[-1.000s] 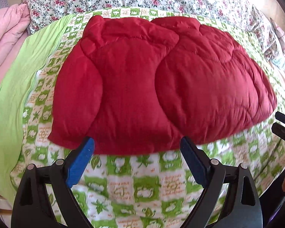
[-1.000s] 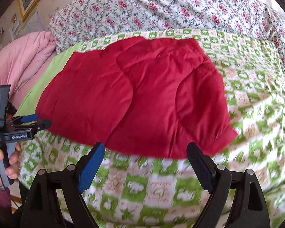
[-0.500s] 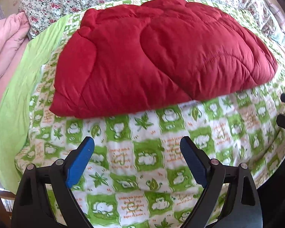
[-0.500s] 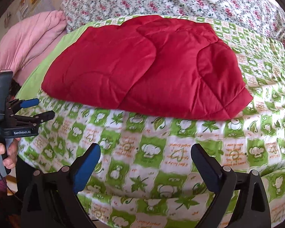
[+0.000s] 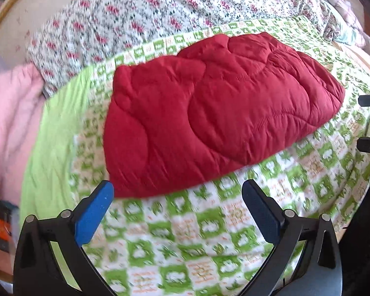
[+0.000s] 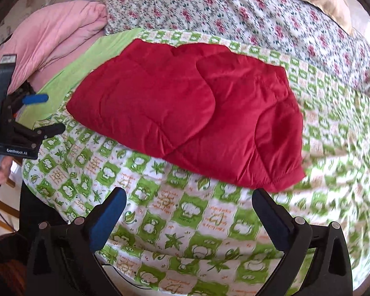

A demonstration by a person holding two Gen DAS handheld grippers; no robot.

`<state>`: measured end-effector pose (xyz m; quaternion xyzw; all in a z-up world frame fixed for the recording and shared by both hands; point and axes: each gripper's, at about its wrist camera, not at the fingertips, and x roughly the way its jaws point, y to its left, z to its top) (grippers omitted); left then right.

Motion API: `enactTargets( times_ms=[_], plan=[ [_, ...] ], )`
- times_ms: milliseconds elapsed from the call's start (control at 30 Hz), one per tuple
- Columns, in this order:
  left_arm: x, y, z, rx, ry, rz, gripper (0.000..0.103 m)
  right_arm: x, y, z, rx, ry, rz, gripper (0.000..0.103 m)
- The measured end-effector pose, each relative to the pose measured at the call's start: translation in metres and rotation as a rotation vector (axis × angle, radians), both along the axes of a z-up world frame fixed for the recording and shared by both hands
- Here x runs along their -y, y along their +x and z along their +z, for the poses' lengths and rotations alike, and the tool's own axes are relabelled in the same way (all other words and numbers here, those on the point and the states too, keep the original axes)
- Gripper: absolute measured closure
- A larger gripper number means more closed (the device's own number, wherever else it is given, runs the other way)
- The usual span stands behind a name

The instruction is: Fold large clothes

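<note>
Green-checked bedspread (image 5: pixel 209 234) carrying a folded red padded jacket (image 5: pixel 209 113).
Both the left claw (image 5: pixel 177 194) and right claw (image 6: pixel 188 201) are seen opening, nothing between them; the jacket is found at twelve o'clock, apart.

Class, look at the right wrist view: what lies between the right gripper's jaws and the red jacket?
Only bare green-patterned bedcover; right gripper is opening, nothing between its jaws, clear of the red jacket.
</note>
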<state>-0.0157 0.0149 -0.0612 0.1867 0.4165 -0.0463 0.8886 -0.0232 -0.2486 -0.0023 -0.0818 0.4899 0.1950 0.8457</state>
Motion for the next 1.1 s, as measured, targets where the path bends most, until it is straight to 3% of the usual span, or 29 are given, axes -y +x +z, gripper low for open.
enactTargets(
  times_ms=[267,900,1100],
  plan=[
    [0.005,0.035,-0.008,-0.012,0.016,0.027,0.000,-0.009,0.025,-0.014,-0.055,0.010,0.026,0.000],
    [0.013,0.061,-0.015,-0.049,0.000,0.037,0.000,-0.020,0.078,-0.028,-0.094,0.005,0.073,0.000],
    [0.012,0.066,-0.014,-0.064,-0.036,0.037,0.000,-0.024,0.089,-0.029,-0.098,-0.004,0.085,0.000]
  ],
)
